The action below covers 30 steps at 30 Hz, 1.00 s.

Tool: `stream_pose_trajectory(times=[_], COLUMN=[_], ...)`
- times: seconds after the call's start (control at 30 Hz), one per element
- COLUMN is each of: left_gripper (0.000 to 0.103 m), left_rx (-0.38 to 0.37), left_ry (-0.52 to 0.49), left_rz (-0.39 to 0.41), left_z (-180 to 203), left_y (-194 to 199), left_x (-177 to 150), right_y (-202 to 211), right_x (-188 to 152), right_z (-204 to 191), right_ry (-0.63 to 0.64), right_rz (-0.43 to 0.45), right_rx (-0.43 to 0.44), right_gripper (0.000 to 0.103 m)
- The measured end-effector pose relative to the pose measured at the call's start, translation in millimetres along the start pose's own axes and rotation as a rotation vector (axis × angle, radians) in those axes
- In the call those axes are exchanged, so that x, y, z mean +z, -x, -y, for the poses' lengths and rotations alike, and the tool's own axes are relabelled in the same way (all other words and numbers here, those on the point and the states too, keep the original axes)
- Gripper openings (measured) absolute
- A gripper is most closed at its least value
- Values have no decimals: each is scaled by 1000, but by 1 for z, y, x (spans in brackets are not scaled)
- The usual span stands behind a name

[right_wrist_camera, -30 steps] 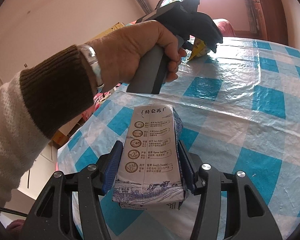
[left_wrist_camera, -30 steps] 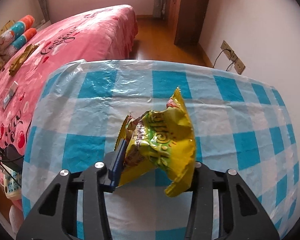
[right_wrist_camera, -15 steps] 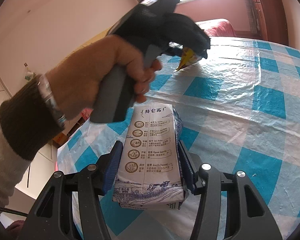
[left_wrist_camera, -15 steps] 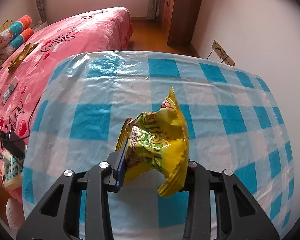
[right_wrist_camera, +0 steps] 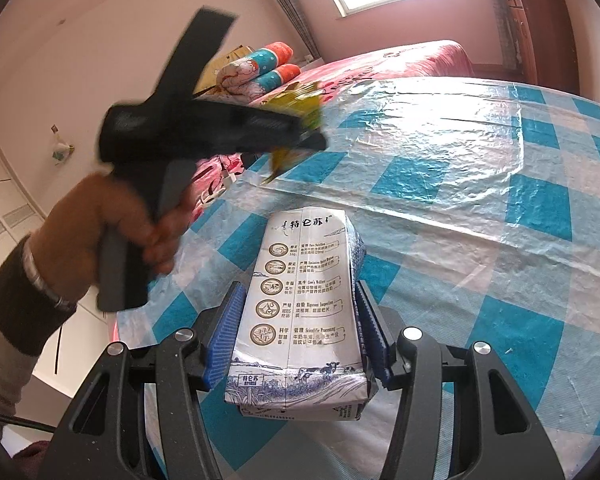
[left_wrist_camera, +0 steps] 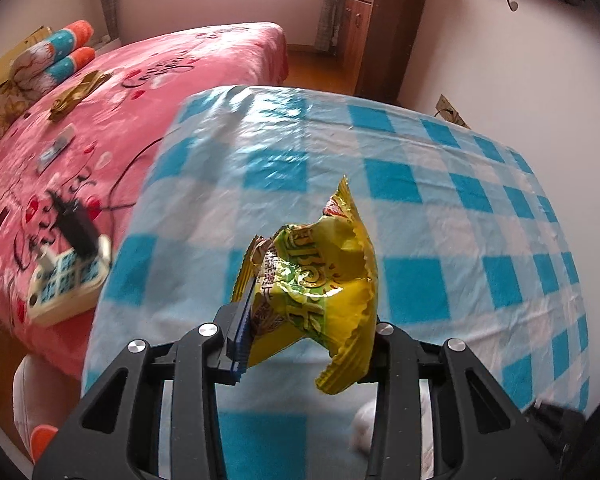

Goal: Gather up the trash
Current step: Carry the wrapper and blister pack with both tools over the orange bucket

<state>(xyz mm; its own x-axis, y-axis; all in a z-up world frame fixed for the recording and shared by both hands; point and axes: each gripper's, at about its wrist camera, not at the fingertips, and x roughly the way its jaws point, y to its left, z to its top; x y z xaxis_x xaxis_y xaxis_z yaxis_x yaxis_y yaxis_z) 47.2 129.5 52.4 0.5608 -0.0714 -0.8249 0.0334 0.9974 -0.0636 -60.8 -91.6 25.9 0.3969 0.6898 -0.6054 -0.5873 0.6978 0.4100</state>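
Note:
A crumpled yellow and green snack wrapper [left_wrist_camera: 320, 280] hangs above the blue-checked table [left_wrist_camera: 440, 200], pinched between the blue pads of my left gripper [left_wrist_camera: 308, 336]. In the right wrist view the left gripper [right_wrist_camera: 300, 136] is blurred, held by a hand [right_wrist_camera: 112, 224] over the table's left edge, with the yellow wrapper [right_wrist_camera: 296, 108] showing past its tip. My right gripper [right_wrist_camera: 296, 328] is shut on a white milk carton [right_wrist_camera: 304, 312], which lies flat between its blue pads low over the table [right_wrist_camera: 500, 168].
A bed with a pink cover [left_wrist_camera: 120, 100] borders the table's left side, bearing rolled pillows [left_wrist_camera: 56, 56], a power strip [left_wrist_camera: 68, 280] and a cable. A dark wooden cabinet [left_wrist_camera: 380, 28] stands at the back by the wall. A clear plastic sheet covers the tablecloth.
My left gripper has carried the wrapper back and to the left, toward the table's bed-side edge. The right gripper and its carton have kept still.

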Motion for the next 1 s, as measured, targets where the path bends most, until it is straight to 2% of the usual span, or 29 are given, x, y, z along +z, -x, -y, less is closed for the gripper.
stream_pose_trajectory(times=[0.47, 1.0], left_gripper=[38, 38], left_rx=[29, -13], left_ry=[3, -16], left_rz=[32, 75], left_z=[-29, -30], left_y=[39, 65], left_x=[-57, -104], right_y=[-1, -7], right_x=[0, 1], right_z=[0, 5], right_ry=[-12, -33], right_rz=[4, -18], right_rx=[-32, -114], right_gripper=[56, 56])
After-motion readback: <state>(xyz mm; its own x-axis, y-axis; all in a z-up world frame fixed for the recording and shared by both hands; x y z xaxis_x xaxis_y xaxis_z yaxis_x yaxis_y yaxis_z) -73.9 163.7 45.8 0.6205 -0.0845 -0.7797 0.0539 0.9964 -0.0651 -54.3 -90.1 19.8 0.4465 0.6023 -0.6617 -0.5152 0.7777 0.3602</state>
